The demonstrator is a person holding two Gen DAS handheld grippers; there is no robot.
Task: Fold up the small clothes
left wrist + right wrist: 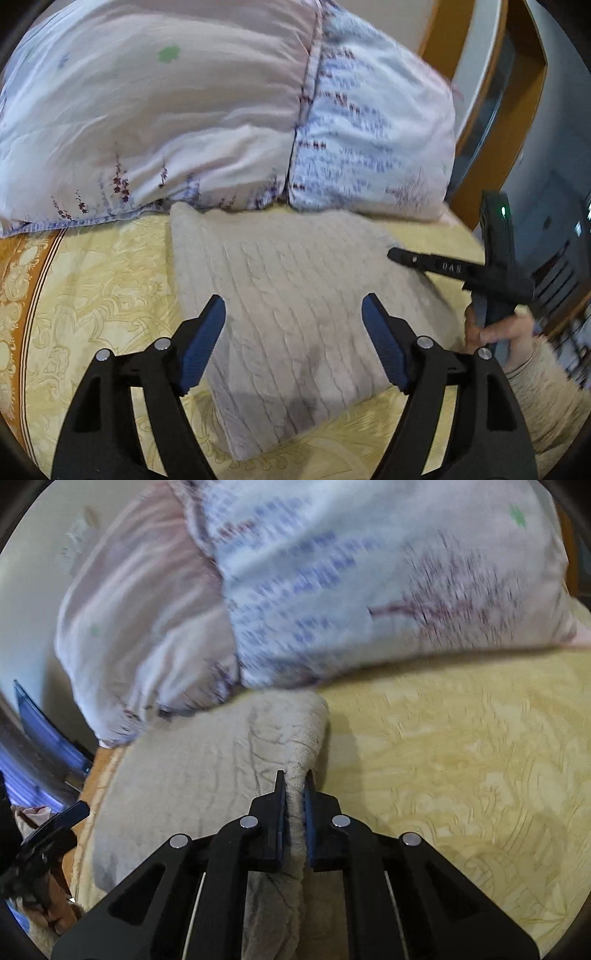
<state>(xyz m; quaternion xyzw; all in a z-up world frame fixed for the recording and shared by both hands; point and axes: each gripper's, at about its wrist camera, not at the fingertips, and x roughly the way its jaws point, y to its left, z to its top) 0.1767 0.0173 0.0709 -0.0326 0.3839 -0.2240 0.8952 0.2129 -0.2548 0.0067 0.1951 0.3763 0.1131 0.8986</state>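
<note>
The folded knit garment lies on the yellow bedsheet, with free sheet on its left. Its far edge touches the floral quilt, which blocks that side. The left gripper hangs above it, jaws apart and empty. The right gripper pinches the garment's right edge. Only the left view shows the hand on the right gripper's handle.

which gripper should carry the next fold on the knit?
Right. The right gripper is already shut on the knit's edge, so it can likely carry that edge over. The left gripper is open above the knit, holding nothing.
</note>
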